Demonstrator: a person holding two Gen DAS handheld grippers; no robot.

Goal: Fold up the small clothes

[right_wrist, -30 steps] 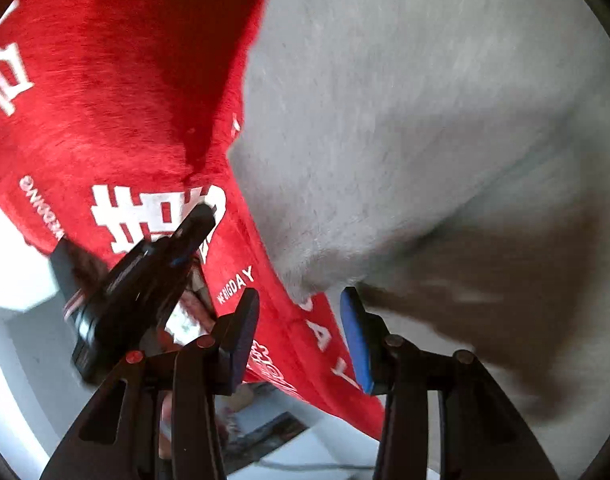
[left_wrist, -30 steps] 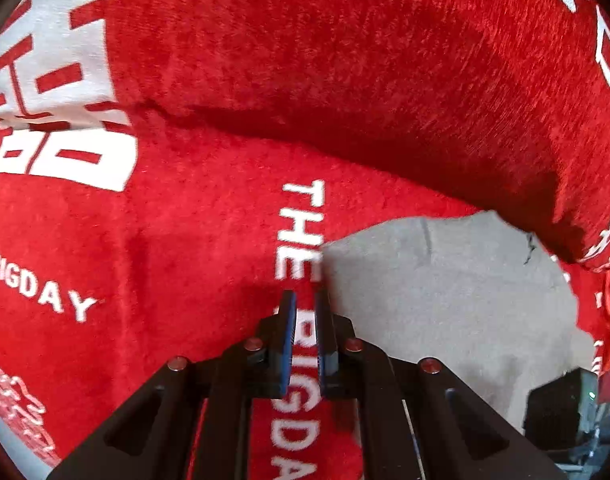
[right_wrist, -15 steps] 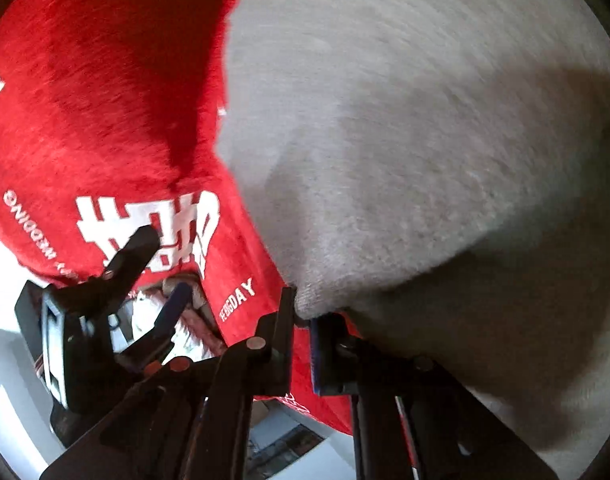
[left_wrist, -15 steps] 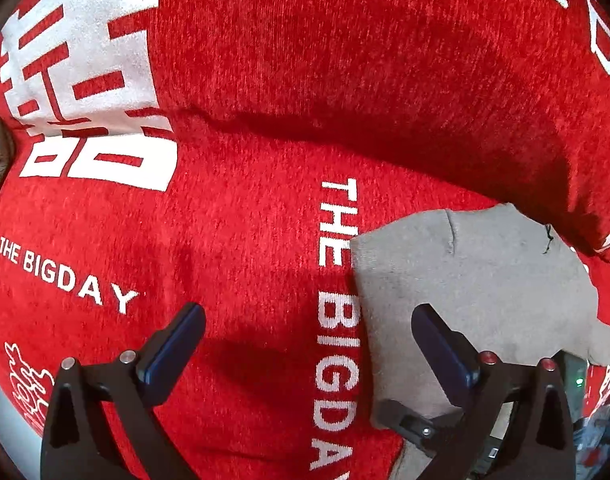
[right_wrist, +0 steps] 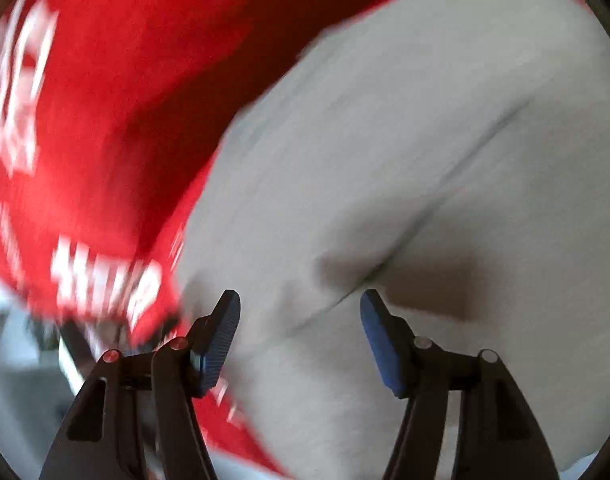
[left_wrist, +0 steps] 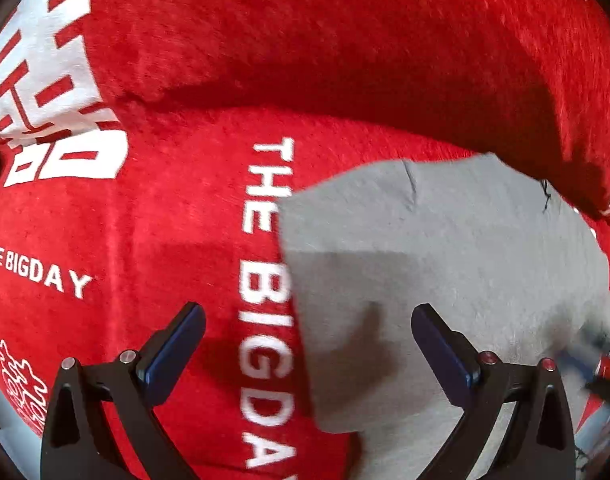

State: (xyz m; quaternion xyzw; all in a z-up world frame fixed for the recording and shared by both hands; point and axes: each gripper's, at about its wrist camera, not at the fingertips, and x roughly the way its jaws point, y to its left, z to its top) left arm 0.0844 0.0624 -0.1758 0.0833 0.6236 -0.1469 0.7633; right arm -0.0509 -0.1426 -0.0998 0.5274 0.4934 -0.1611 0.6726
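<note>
left wrist view
garments: one grey garment [left_wrist: 445, 264], lying flat on the red cloth, in the lower right of the view; its left edge covers part of the white lettering.
cloths: one red cloth [left_wrist: 177, 216], plush, filling almost the whole view, with a raised fold running across the upper half.
left gripper [left_wrist: 309, 320]: jaws spread wide and holding nothing; the left blue pad sits over the red cloth, the right one over the grey garment.
other gripper: a blurred dark shape at the far right edge, too smeared to read.
surface and room: the cloth hides what lies beneath; only pale slivers show at the bottom corners.
writing: "the bigday" in white capitals, seen twice, once small at left and once large down the middle; a large white block character at upper left; a small white ornament at lower left.

right wrist view
garments: the same one grey garment [right_wrist: 405, 168], filling the right and centre, with a seam or crease running diagonally across it.
cloths: the one red cloth [right_wrist: 117, 128] at left and top, motion-blurred.
right gripper [right_wrist: 301, 320]: jaws apart and gripping nothing, both pads over the grey fabric.
surface and room: pale blurred area at lower left; nothing clear.
writing: white marks on the red, too blurred to read.
</note>
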